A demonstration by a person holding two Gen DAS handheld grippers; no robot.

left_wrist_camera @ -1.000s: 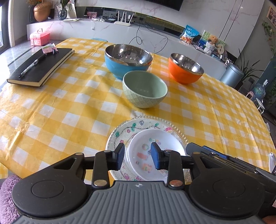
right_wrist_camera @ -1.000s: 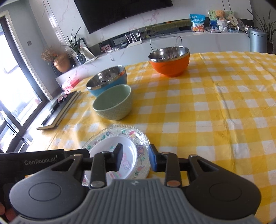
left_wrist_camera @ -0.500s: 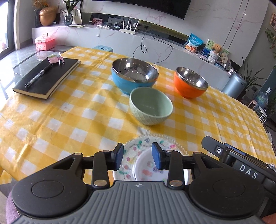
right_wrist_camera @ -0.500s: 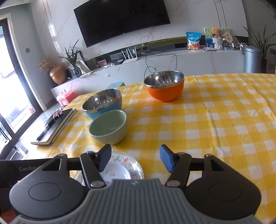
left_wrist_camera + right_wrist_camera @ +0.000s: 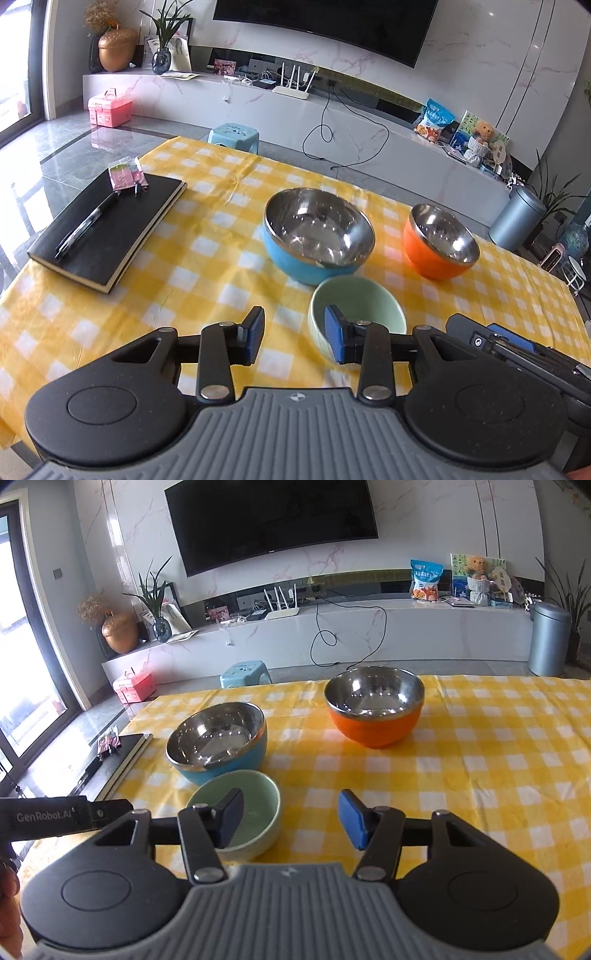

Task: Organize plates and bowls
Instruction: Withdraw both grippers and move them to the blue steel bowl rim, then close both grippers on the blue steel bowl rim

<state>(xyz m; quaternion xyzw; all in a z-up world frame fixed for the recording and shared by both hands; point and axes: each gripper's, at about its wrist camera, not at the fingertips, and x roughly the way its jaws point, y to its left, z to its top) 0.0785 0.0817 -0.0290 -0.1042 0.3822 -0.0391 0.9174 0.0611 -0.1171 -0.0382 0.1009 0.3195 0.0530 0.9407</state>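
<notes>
A pale green bowl (image 5: 365, 308) (image 5: 258, 805) stands nearest on the yellow checked tablecloth. Behind it are a larger blue steel-lined bowl (image 5: 316, 236) (image 5: 218, 744) and an orange steel-lined bowl (image 5: 439, 242) (image 5: 375, 710). My left gripper (image 5: 294, 338) is open and empty, held above the cloth just left of the green bowl. My right gripper (image 5: 291, 821) is open wider and empty, its left finger over the green bowl. The patterned plates are hidden below both gripper bodies.
A black notebook (image 5: 110, 225) with a pen and clips lies at the table's left edge (image 5: 122, 764). The right gripper's body shows at the lower right of the left wrist view (image 5: 517, 350). A light blue stool (image 5: 234, 134) stands beyond the table's far edge.
Both grippers have risen and pulled back from the stacked plates, which have dropped out of view. The left jaws have opened wider, and the right jaws opened widely half a second ago.
</notes>
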